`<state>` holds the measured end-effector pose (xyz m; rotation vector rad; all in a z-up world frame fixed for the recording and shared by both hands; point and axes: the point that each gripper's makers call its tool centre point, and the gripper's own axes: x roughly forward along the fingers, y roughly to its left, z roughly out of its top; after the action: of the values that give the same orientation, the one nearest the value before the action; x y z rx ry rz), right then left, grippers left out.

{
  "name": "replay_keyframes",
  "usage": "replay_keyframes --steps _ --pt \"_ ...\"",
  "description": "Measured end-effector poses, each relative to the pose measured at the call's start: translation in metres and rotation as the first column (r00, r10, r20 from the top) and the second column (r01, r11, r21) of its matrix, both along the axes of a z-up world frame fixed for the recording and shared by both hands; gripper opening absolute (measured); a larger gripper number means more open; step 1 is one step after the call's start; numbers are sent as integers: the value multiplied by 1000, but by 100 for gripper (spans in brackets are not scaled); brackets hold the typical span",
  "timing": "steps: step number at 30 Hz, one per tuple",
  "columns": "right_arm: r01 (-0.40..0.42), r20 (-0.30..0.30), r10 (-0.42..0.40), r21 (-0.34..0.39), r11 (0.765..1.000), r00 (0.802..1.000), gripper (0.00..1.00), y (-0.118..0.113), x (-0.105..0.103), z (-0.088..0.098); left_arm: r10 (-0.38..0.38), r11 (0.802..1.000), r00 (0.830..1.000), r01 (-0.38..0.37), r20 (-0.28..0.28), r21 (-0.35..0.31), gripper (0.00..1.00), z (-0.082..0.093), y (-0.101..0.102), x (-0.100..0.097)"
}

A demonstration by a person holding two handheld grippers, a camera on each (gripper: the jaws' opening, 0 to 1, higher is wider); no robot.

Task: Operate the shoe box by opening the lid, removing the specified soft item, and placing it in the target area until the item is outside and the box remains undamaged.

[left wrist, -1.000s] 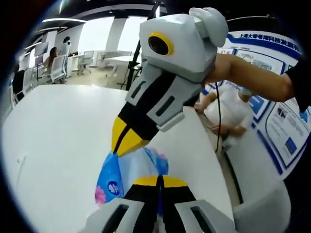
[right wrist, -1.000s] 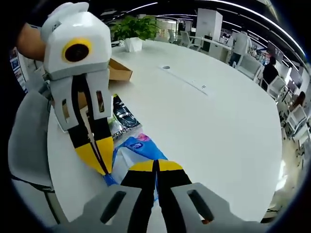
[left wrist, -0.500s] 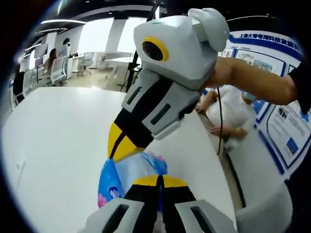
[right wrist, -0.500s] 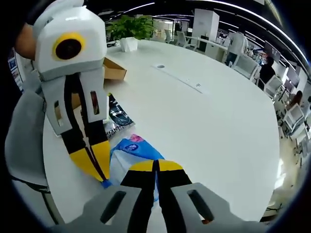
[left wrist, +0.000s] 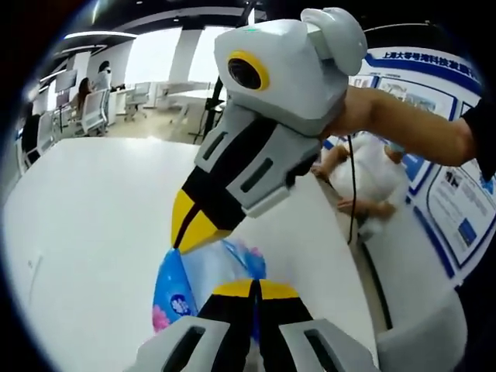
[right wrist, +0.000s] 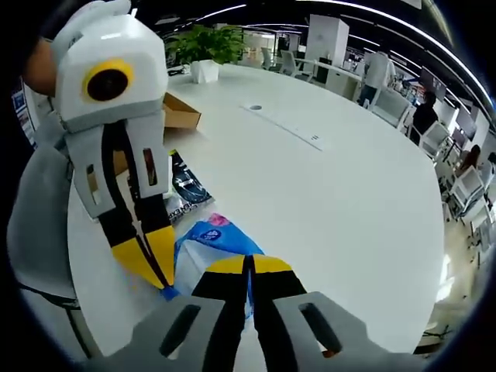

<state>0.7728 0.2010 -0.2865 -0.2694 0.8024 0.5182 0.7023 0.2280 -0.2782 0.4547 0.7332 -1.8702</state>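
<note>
On the white table (right wrist: 325,194), a dark printed packet (right wrist: 186,186) lies just beside the brown cardboard box (right wrist: 177,113), with a potted plant (right wrist: 203,48) at the far edge and a grey chair (right wrist: 39,225) close by. The blue tissue pack (right wrist: 208,240), outside the box, is pinched at once by both grippers: the left gripper (left wrist: 256,288) and the right gripper (right wrist: 248,265) each have jaws closed narrow on it. Against the frames before, the pack remains between both grippers in nearly the same place, with only slight shifts of pose.
</note>
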Motion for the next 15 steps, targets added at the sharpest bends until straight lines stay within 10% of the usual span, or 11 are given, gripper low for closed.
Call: replay_keyframes --steps 15 --pt "27 9 -27 -26 999 1000 11 -6 -4 8 -33 999 995 36 91 -36 12 7 3 1"
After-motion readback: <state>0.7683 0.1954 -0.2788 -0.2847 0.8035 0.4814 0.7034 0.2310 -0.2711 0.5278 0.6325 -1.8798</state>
